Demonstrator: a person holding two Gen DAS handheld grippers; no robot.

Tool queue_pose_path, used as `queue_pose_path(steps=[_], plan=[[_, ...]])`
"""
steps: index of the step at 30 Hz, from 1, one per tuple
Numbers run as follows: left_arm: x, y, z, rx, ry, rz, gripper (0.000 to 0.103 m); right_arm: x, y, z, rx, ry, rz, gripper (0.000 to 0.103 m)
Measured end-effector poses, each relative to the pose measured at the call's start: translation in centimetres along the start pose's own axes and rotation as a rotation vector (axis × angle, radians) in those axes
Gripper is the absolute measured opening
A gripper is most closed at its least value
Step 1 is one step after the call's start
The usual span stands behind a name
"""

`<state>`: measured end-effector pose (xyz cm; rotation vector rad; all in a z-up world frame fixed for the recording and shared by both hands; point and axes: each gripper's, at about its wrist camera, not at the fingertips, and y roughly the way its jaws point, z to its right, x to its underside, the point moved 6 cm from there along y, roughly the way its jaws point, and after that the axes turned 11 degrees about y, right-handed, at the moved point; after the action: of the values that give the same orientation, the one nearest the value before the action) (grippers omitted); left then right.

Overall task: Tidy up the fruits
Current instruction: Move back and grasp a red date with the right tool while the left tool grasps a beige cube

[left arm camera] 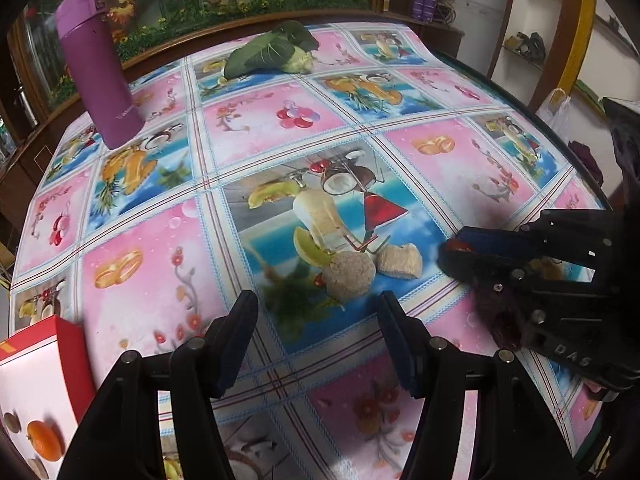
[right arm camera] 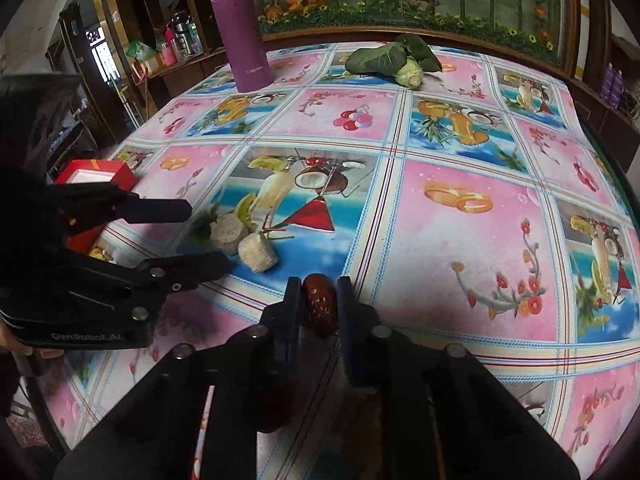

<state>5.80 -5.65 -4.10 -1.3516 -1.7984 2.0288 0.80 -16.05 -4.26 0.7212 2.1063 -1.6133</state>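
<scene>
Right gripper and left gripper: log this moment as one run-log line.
right gripper: shut on red date | left gripper: open, empty, facing two pale corn-cob pieces | red box: at left table edge

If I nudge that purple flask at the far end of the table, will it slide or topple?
The purple flask is tall and narrow on a small base, so a push near the top would probably tip it; low down it may slide on the glossy tablecloth. Lying down, its round body would likely roll. How full it is cannot be told.
</scene>
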Motion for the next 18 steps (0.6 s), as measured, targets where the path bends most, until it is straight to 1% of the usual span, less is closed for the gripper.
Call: queue_pose_path(steps=[4, 7, 8, 10, 15, 18], plan=[[-0.4, 0.5, 0.2, 0.008, 0.002, 0.000, 0.061, -0.2, -0.4, 1.0, -0.004, 0.056, -0.003, 0.019], [-0.8, 0.8, 0.2, 0.006, -0.004, 0.008, 0.060, -0.4, -0.9, 1.7, -0.028, 0.107, 0.003, 0.019], [-0.9, 0.9, 0.2, 0.005, -0.006, 0.011, 0.058, -0.5, -1.0, 1.9, -0.032, 0.122, 0.003, 0.019], [-1.2, 0.9, 0.3, 0.005, -0.005, 0.020, 0.044, -0.5, -1.1, 2.4, -0.027, 0.149, 0.003, 0.019], [-1.4, 0.9, 0.4, -0.003, -0.014, 0.042, 0.026, -0.6, -1.2, 3.4, -0.022, 0.200, 0.008, 0.019], [-1.1, 0.7, 0.1, 0.006, -0.043, 0.049, 0.026, -0.8, -1.6, 3.7, -0.019, 0.216, 0.023, 0.019]])
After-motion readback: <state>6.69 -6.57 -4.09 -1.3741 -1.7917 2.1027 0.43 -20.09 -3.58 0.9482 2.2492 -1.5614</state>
